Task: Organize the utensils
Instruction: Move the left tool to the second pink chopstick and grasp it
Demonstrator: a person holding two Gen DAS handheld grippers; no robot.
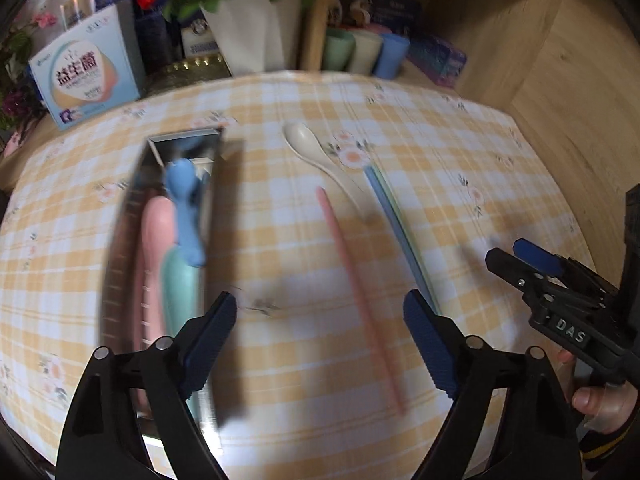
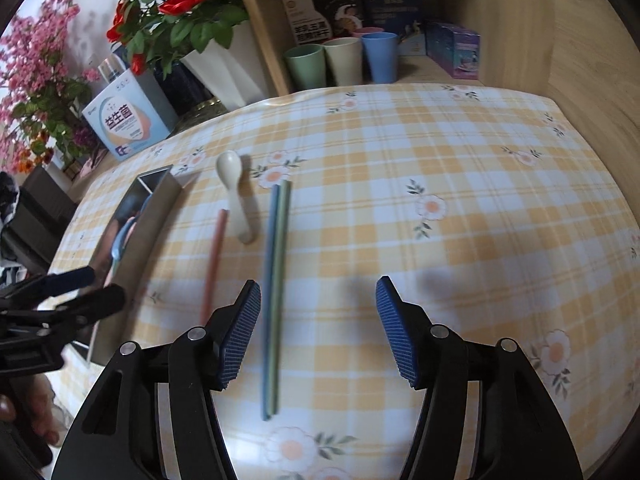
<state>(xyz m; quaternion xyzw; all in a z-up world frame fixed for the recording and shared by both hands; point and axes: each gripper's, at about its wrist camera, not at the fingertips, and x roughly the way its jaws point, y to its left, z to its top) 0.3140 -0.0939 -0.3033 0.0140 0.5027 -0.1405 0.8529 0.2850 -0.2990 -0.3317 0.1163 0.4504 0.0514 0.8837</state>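
A shiny metal tray (image 1: 184, 135) lies at the left on the checked tablecloth and holds a blue spoon (image 1: 186, 208), a pink spoon (image 1: 154, 248) and a green spoon (image 1: 178, 288). To its right on the cloth lie a cream spoon (image 1: 320, 160), a pink chopstick (image 1: 356, 288) and a blue and green chopstick pair (image 1: 400, 232). My left gripper (image 1: 320, 344) is open above the pink chopstick, touching nothing. My right gripper (image 2: 318, 328) is open too; the chopstick pair (image 2: 276, 280) lies just inside its left finger, and the pads do not press on it.
Green, cream and blue cups (image 2: 344, 60) stand in a wooden shelf nook at the back, with boxes (image 2: 454, 50) beside them. A white pot of red flowers (image 2: 224, 68) and a light blue box (image 2: 128, 120) stand at the back left. A wooden wall (image 2: 592, 80) bounds the right.
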